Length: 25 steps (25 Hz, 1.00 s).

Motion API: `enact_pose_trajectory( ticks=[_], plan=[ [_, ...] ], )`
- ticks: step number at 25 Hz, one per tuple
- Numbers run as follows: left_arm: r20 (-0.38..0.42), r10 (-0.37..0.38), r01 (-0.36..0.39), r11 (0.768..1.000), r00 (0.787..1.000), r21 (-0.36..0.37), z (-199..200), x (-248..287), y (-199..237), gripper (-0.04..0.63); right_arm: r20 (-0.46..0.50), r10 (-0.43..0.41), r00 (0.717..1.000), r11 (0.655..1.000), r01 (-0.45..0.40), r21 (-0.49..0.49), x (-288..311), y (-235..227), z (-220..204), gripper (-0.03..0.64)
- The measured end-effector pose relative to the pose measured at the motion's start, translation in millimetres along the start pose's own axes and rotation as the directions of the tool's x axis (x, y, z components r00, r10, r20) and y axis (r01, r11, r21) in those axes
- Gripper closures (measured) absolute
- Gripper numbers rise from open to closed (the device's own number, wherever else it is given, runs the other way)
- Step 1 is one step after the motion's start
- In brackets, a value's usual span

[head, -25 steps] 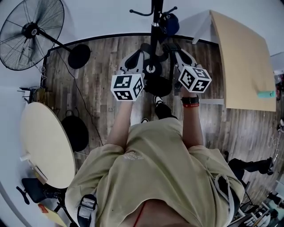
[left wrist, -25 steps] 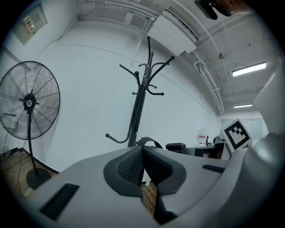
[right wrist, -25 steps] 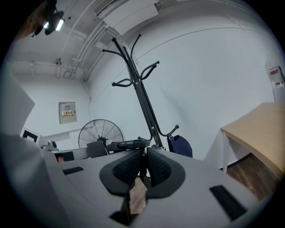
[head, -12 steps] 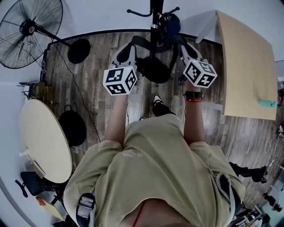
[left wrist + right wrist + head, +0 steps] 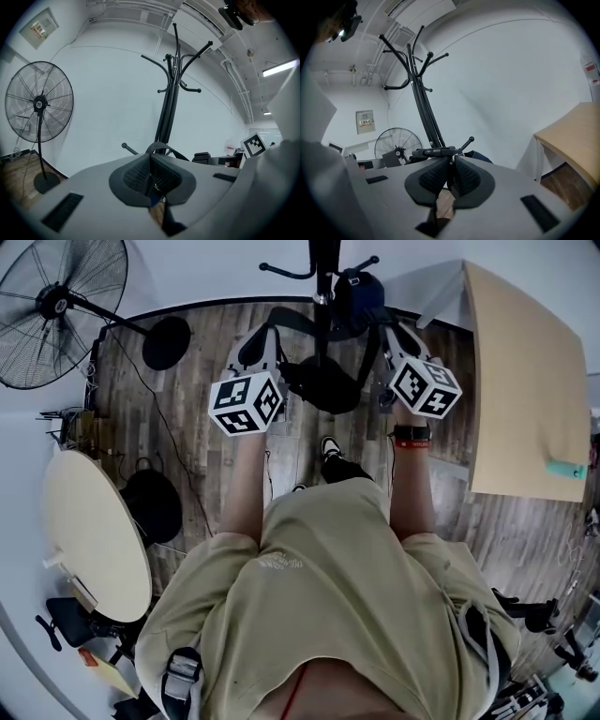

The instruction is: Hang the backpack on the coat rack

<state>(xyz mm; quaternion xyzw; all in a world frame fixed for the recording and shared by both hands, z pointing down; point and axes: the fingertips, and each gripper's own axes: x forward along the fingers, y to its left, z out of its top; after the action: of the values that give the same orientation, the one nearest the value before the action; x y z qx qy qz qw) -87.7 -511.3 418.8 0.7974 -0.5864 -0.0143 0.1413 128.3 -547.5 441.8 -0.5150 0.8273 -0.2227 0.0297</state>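
A black backpack [image 5: 324,387] hangs by its strap [image 5: 302,321] between my two grippers, right in front of the black coat rack's pole [image 5: 323,268]. My left gripper [image 5: 261,339] is shut on the strap's left end, and its camera sees the strap [image 5: 163,146] looping out of the jaws below the rack [image 5: 170,93]. My right gripper [image 5: 390,334] is shut on the right end; the strap [image 5: 433,152] runs left from its pads [image 5: 465,176]. The rack's hooks [image 5: 401,56] rise above both grippers.
A standing fan [image 5: 58,307] is at the far left, with its round base [image 5: 167,341] on the wood floor. A slanted wooden tabletop [image 5: 520,381] is at the right and a round table [image 5: 94,540] at the lower left. Something dark blue [image 5: 362,289] sits by the rack.
Both grippers have moved forward toward the rack and spread a little apart, carrying the backpack with them; the strap is now stretched across the pole.
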Motion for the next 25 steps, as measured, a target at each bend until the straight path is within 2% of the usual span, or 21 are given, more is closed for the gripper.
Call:
enact_pose_trajectory(
  ticks=[13, 22, 25],
  plan=[
    [-0.059, 0.06, -0.062, 0.998, 0.996, -0.027, -32.0, 30.0, 21.9, 0.571, -0.072, -0.017, 0.997, 0.999, 0.019, 0.035, 30.2, -38.4, -24.0, 0.571],
    [-0.147, 0.073, -0.067, 0.997, 0.986, 0.045, -70.9, 45.1, 21.9, 0.571, -0.173, -0.041, 0.984, 0.999, 0.04, -0.009, 43.5, -47.6, -67.3, 0.572],
    [-0.174, 0.076, -0.069, 0.996, 0.982, 0.048, -86.4, 48.7, 22.9, 0.571, -0.204, -0.045, 0.978, 0.999, 0.044, -0.011, 46.3, -51.1, -83.2, 0.572]
  ],
)
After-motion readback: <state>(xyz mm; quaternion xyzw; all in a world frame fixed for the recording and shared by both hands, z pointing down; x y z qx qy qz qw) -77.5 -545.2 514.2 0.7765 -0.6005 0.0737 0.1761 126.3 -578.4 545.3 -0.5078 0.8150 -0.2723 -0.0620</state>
